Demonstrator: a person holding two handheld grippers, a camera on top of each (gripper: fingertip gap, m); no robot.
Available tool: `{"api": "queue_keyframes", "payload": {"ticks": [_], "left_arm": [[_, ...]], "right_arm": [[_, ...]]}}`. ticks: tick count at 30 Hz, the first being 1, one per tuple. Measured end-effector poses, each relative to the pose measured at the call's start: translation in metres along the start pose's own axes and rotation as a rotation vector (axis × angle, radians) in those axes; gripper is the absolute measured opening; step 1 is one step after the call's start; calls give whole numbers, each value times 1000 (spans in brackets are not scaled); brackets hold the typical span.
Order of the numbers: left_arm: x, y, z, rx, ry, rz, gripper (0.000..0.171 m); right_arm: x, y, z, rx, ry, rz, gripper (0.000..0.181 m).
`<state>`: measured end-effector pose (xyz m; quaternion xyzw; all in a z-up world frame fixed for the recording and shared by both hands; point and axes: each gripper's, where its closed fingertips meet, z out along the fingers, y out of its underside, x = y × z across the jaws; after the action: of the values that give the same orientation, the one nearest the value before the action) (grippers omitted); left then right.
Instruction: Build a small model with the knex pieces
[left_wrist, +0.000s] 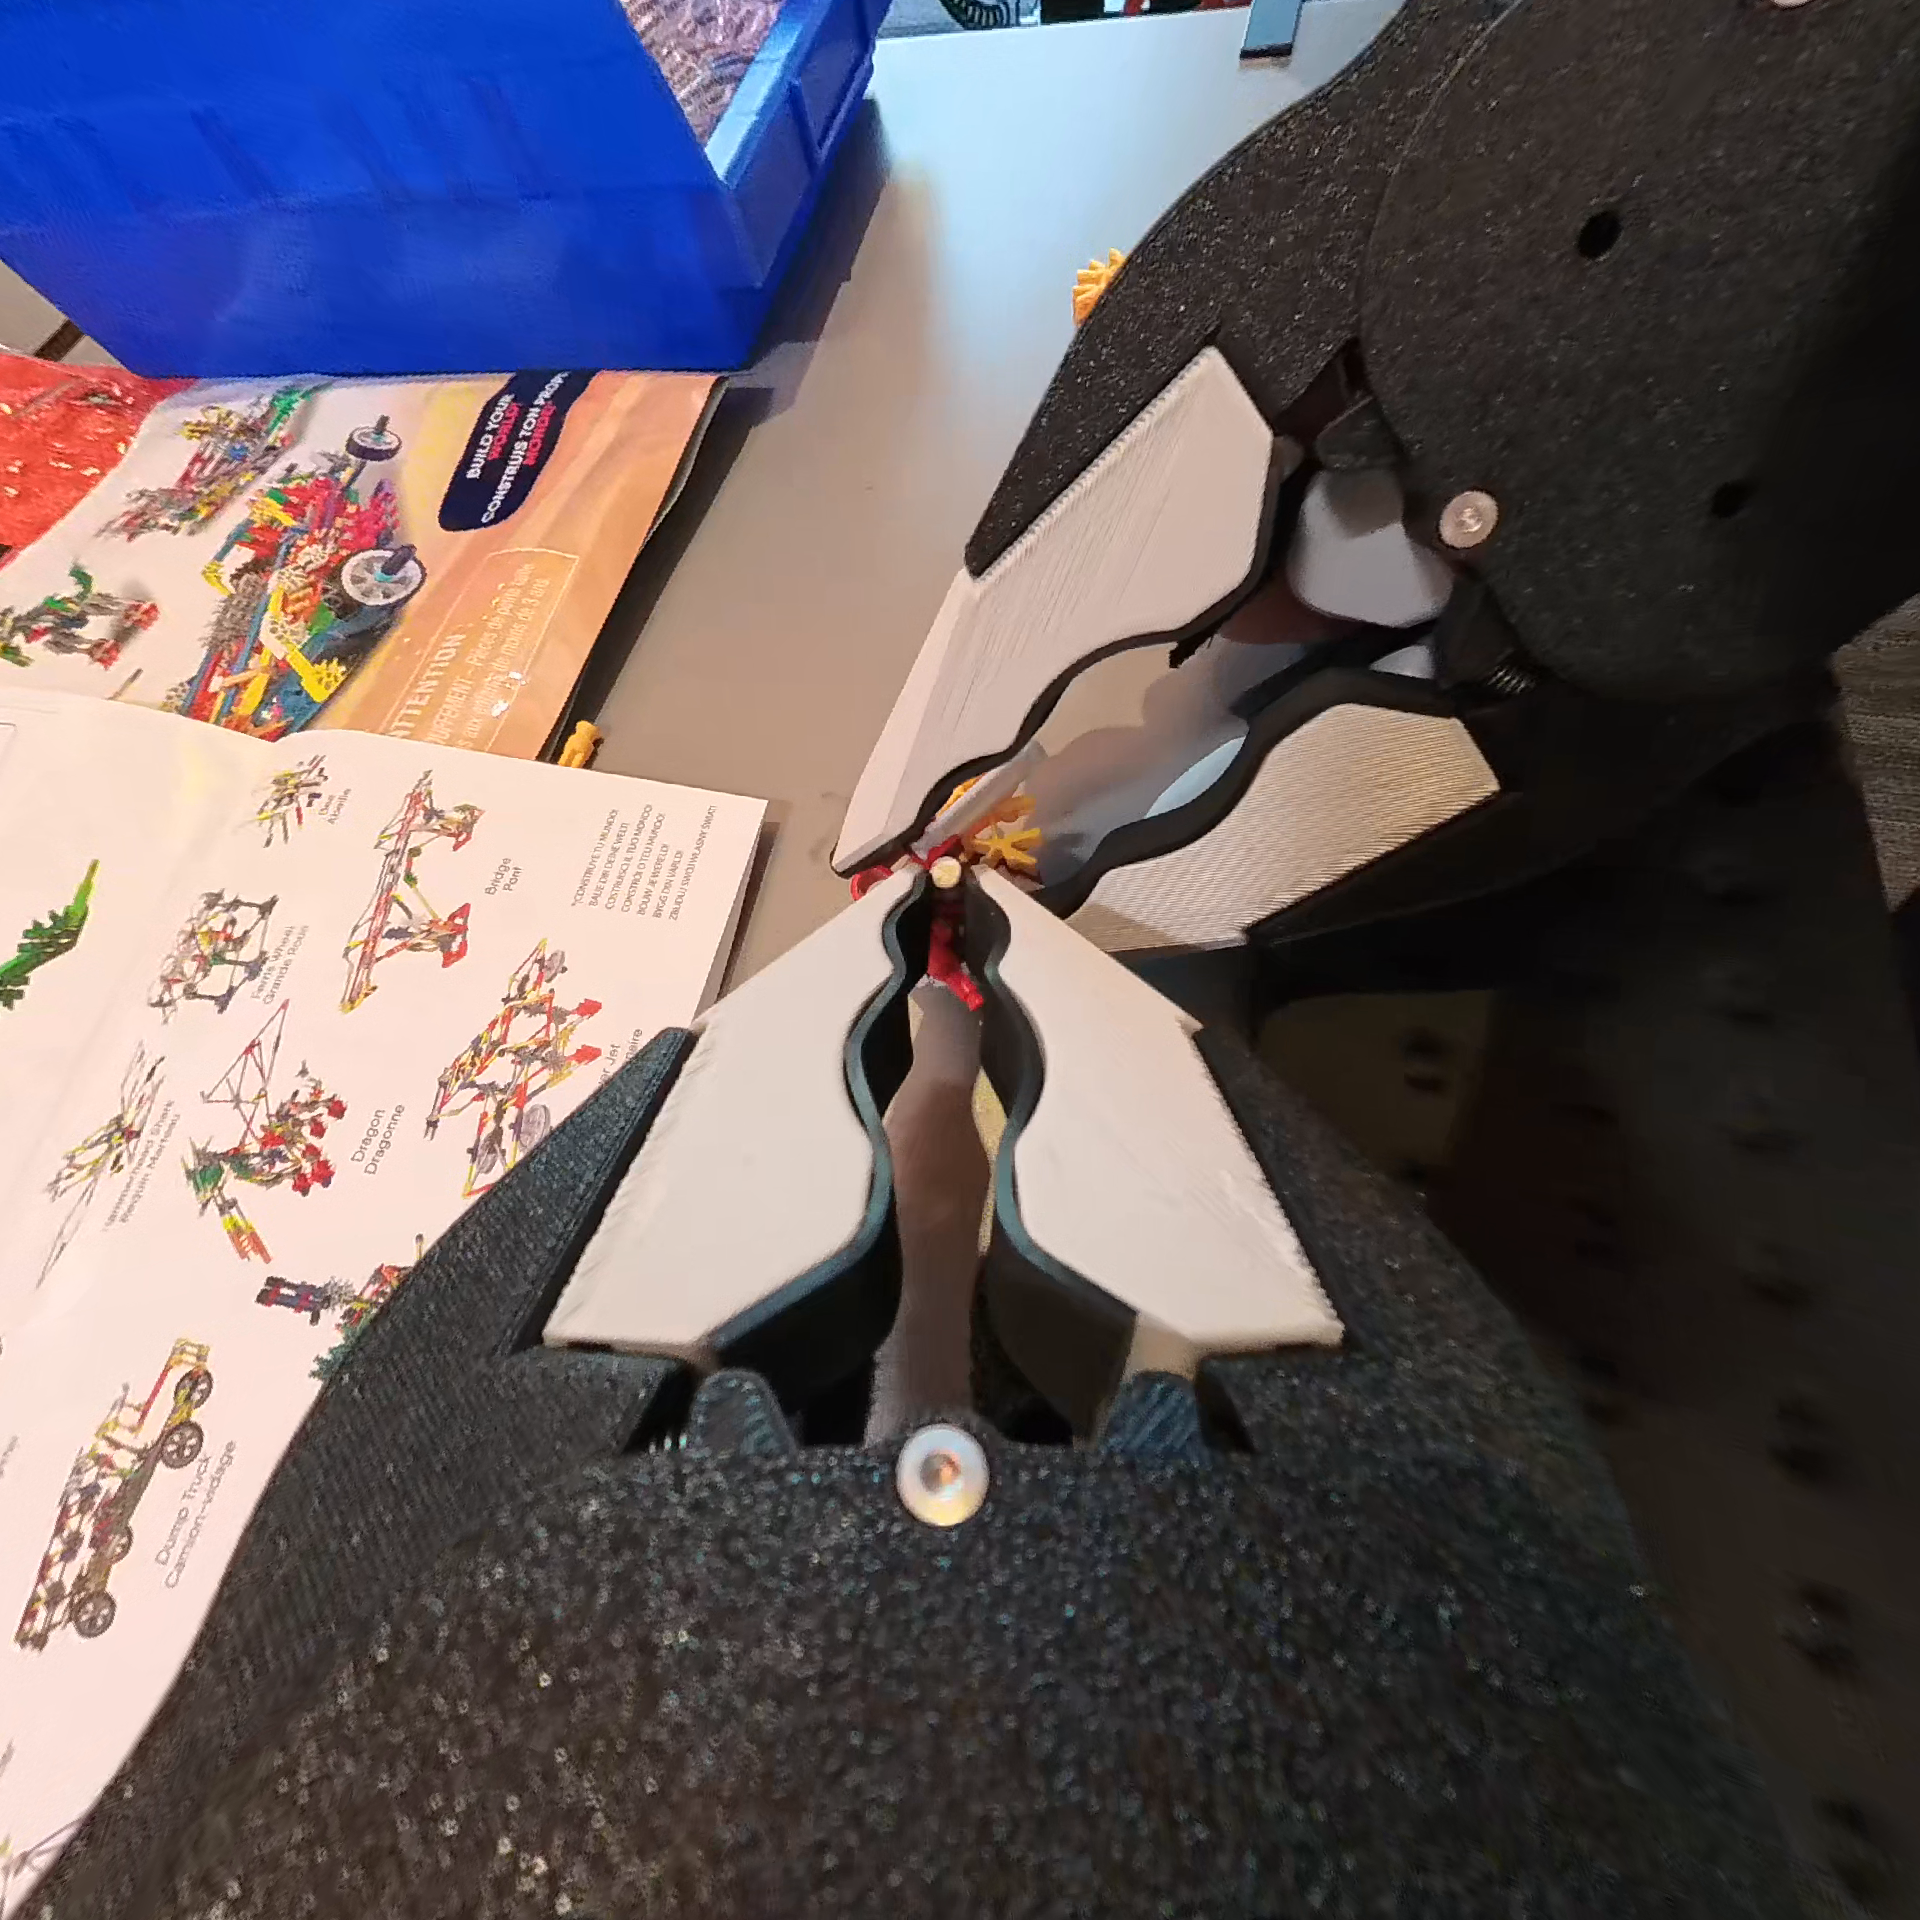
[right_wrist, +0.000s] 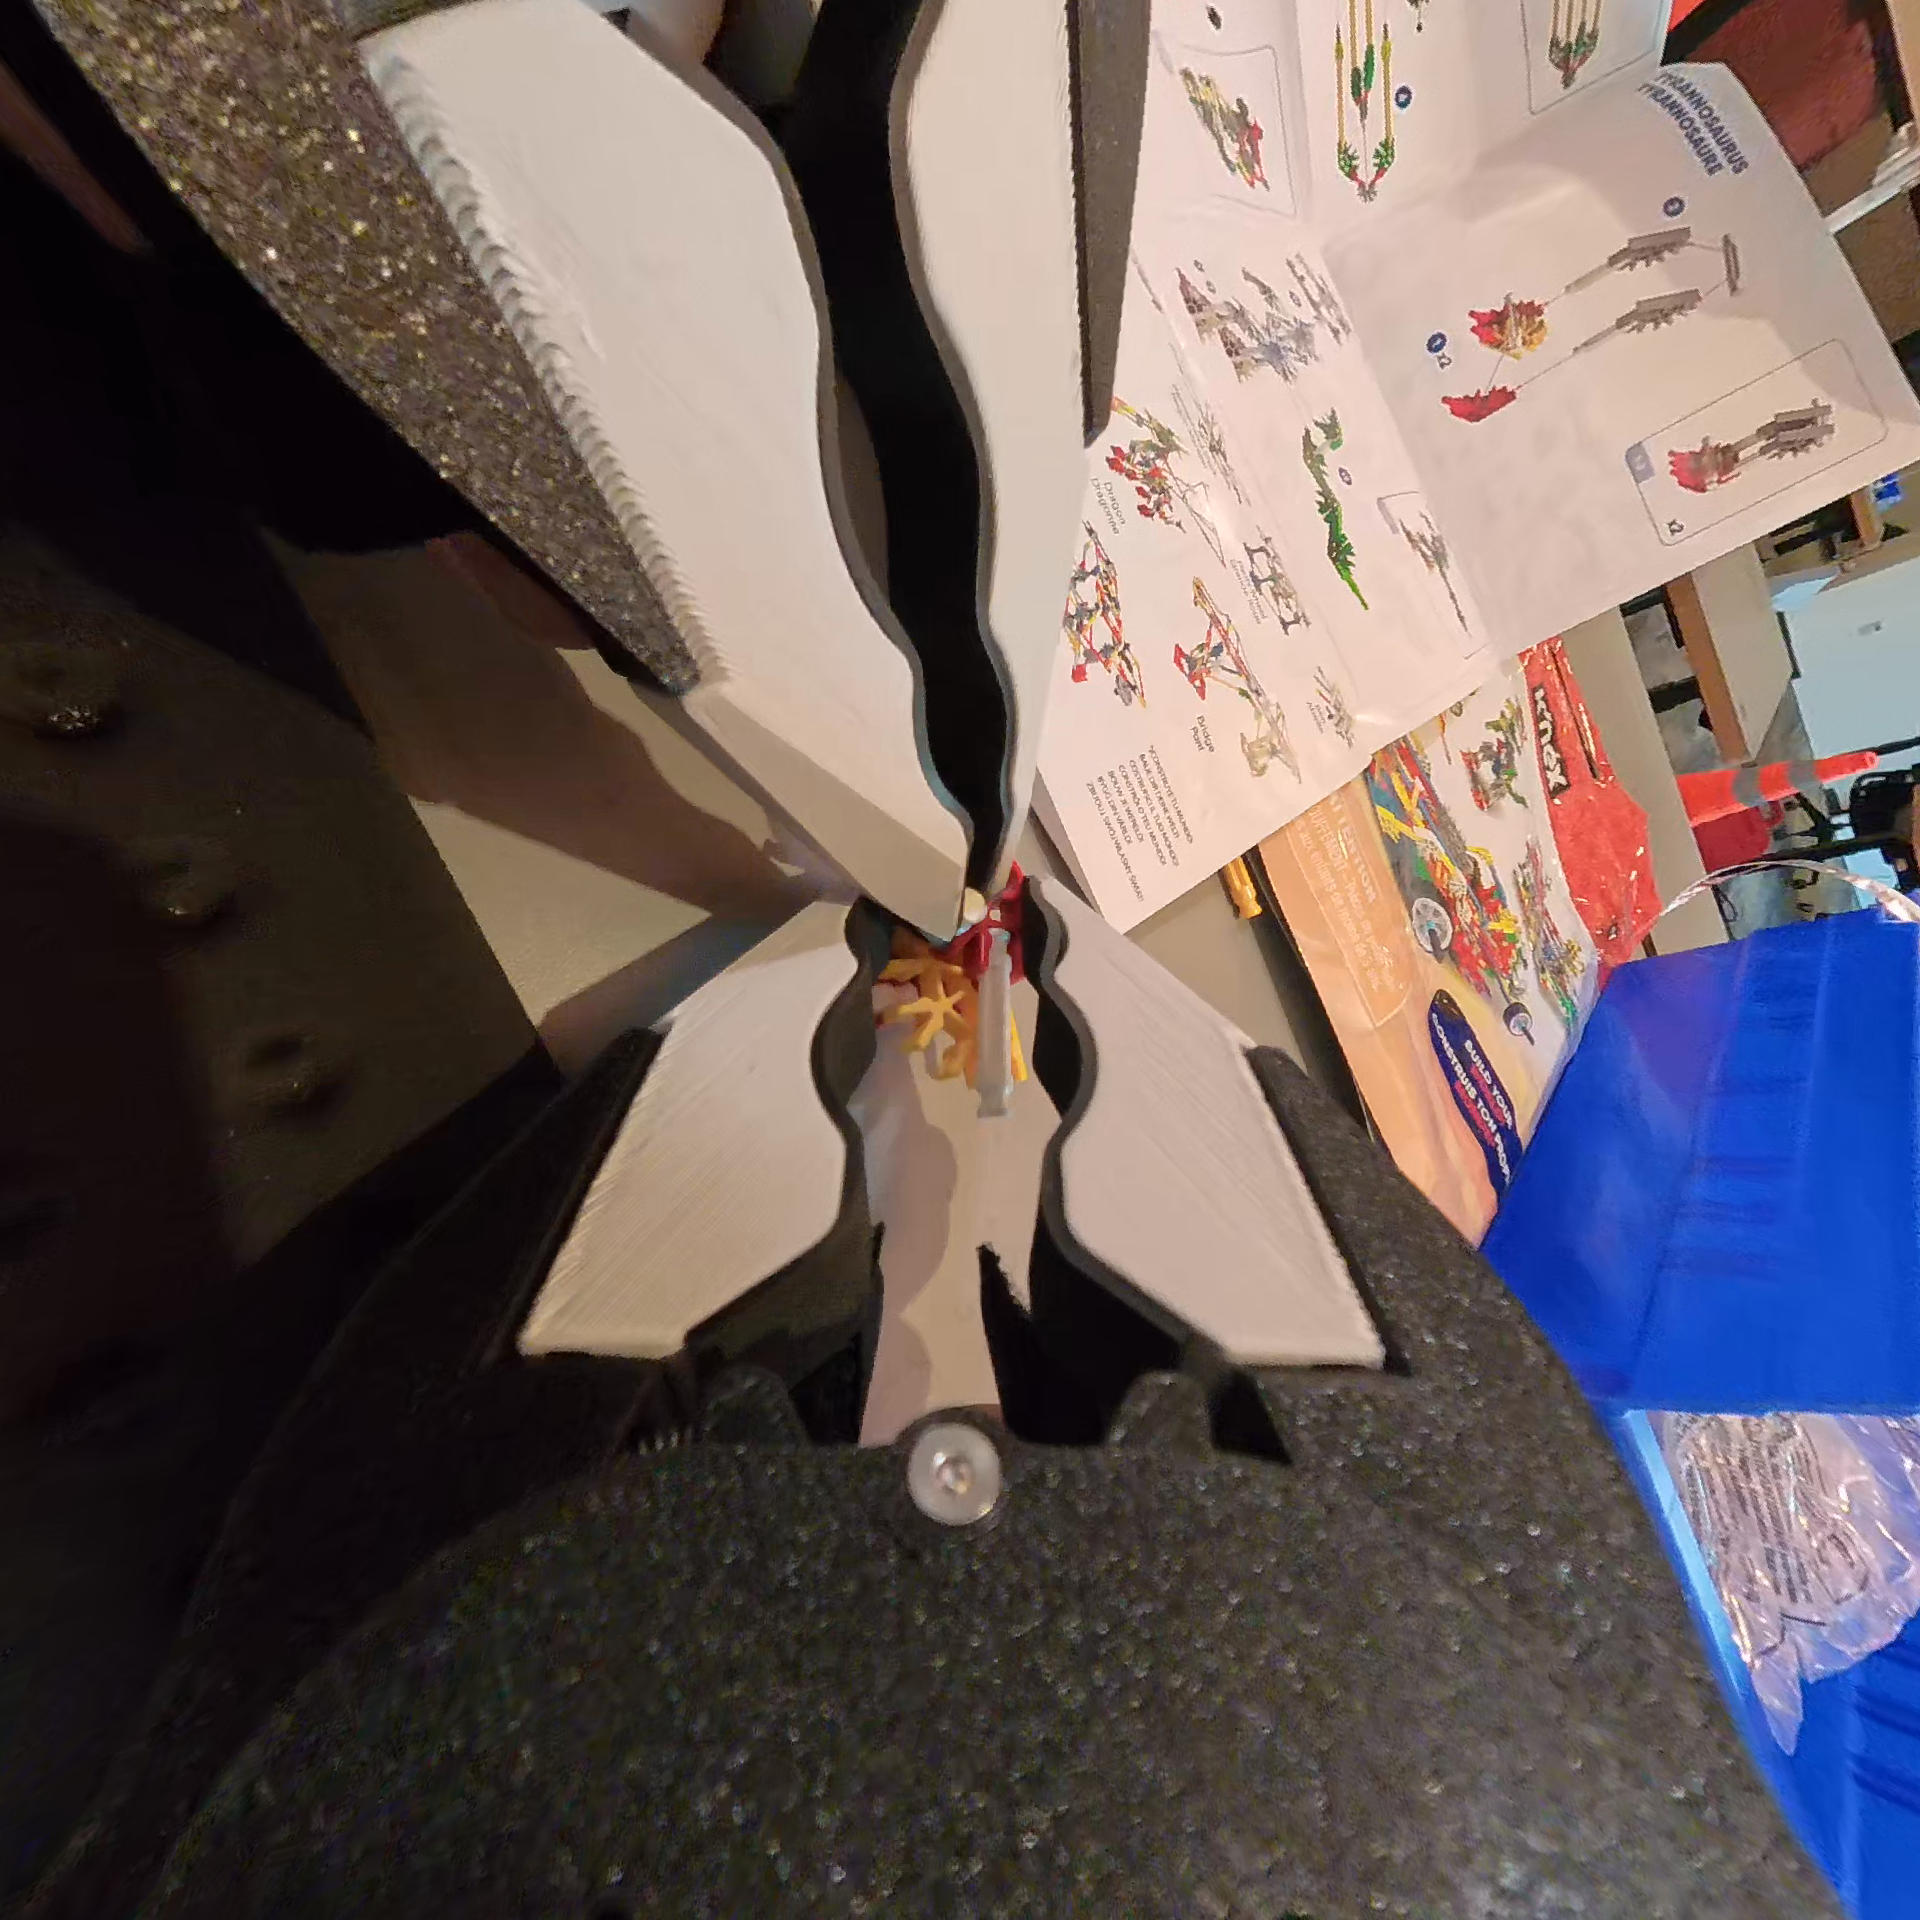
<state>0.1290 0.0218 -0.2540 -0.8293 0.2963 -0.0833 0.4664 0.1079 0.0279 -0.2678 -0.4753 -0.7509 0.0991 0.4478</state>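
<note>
My left gripper (left_wrist: 940, 883) is shut on a small red connector (left_wrist: 948, 961) with the pale end of a rod (left_wrist: 943, 871) at its tips. My right gripper (left_wrist: 951, 868) reaches in from the upper right and meets it tip to tip, with a yellow snowflake connector (left_wrist: 1003, 836) between its fingers. In the right wrist view my right gripper (right_wrist: 951, 914) is closed on the yellow connector (right_wrist: 930, 1013) joined to a grey rod (right_wrist: 994, 1029) and the red connector (right_wrist: 992, 920). The left gripper (right_wrist: 971, 904) comes down from above, pinched shut on the rod's end.
A blue bin (left_wrist: 416, 187) stands at the back left and holds clear plastic bags (right_wrist: 1787, 1538). An open instruction sheet (left_wrist: 416, 1039) and a colourful printed cover (left_wrist: 364, 551) lie on the grey table (left_wrist: 831, 540). A small yellow piece (left_wrist: 582, 740) lies between them. A red bag (left_wrist: 52, 447) is at the far left. Less than 4 cm separates the two grippers' tips.
</note>
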Motion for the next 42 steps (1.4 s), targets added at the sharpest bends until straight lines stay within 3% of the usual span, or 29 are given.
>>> {"api": "queue_keyframes", "payload": {"ticks": [4,9,12,20,23,27,29,34,36,39,42], "left_arm": [[-1,1,-1,-4,6,-19,2],[-7,2,-3,2,-4,-83,18],[-2,3,-1,-14,27,-64,8],[-2,8,2,-49,72,-119,3],[-5,8,3,-49,56,-126,3],[-7,7,4,-50,10,-87,2],[-6,6,5,-50,21,-83,1],[-4,6,9,-63,10,-22,1],[-4,5,9,-61,11,-9,1],[-3,4,10,-61,-1,30,1],[-1,3,11,-52,-5,60,0]], "right_arm": [[0,0,-1,2,5,-6,23],[-1,-1,-3,20,-24,11,24],[-2,-1,-3,20,-47,22,24],[-4,-2,-5,47,-102,59,25],[-5,-4,-8,74,-151,98,15],[-1,-2,-7,77,-202,151,21],[7,0,-10,94,-213,174,38],[10,11,-15,105,-398,304,51],[3,13,-14,93,-481,305,51],[-2,13,-10,84,-492,225,50],[-10,15,-6,83,-588,260,40]]}}
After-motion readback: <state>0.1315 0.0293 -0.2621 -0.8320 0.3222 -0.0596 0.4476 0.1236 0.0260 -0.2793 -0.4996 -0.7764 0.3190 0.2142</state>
